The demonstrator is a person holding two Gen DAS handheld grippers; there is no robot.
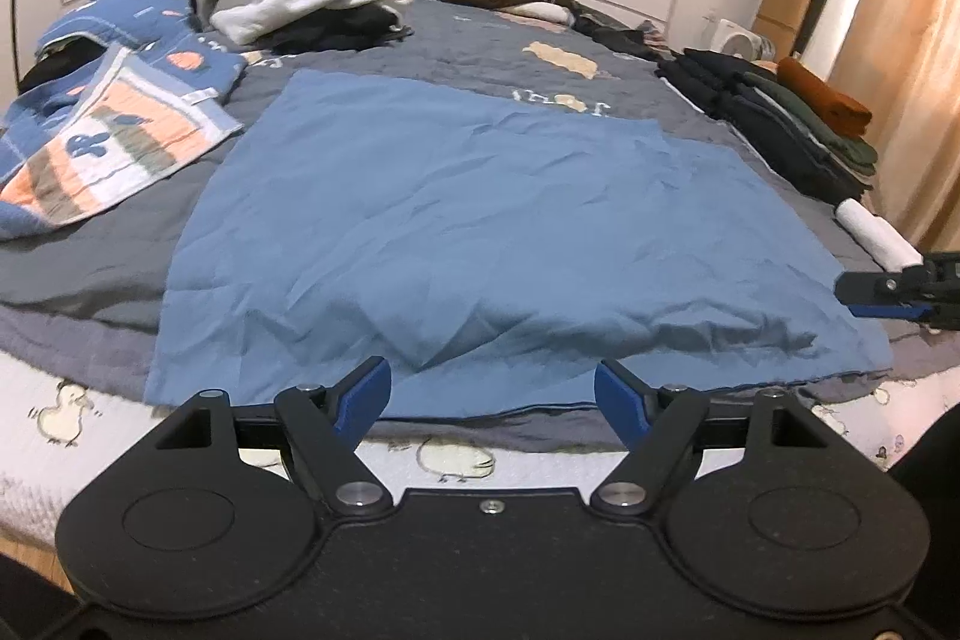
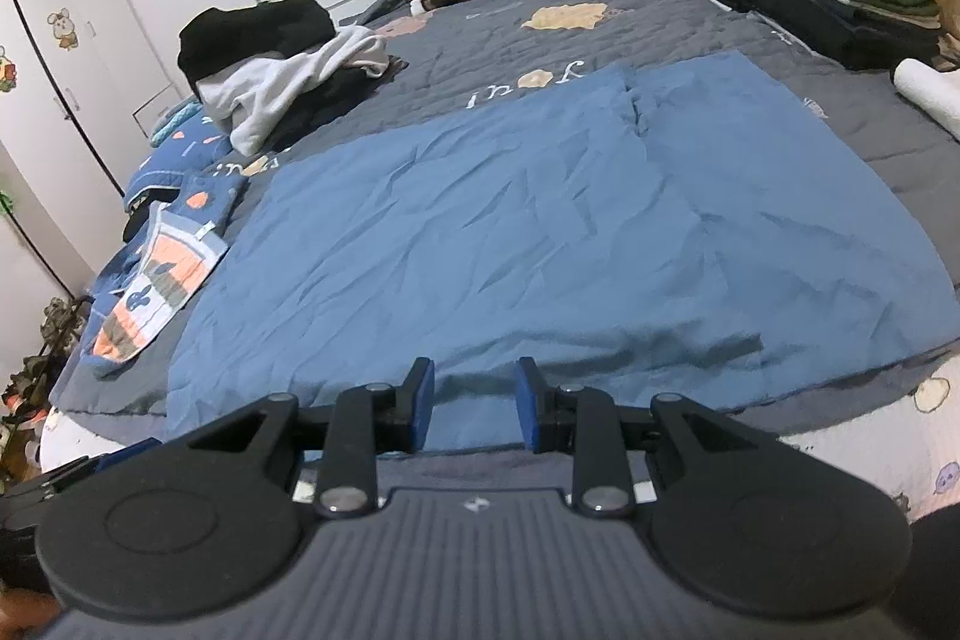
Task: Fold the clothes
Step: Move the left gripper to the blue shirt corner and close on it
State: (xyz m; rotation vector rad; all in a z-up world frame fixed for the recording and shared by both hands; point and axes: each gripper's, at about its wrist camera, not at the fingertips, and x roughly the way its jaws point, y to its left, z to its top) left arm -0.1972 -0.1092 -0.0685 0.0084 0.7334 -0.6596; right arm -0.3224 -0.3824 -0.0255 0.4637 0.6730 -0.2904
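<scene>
Left wrist view, left claw (image 1: 492, 391) spread wide, right claw (image 2: 474, 403) parted, blue cloth (image 1: 480, 220) flat on bed (image 1: 450, 40).

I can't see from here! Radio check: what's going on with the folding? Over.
Left gripper and right gripper open, empty, at the near edge. Blue cloth spread flat on the bed, wrinkled. Nothing on it.

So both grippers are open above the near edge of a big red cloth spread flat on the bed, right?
Not quite: the cloth is blue, not red, as the left wrist view shows. The rest holds: the left gripper and right gripper are both open over its near edge on the bed.
</scene>
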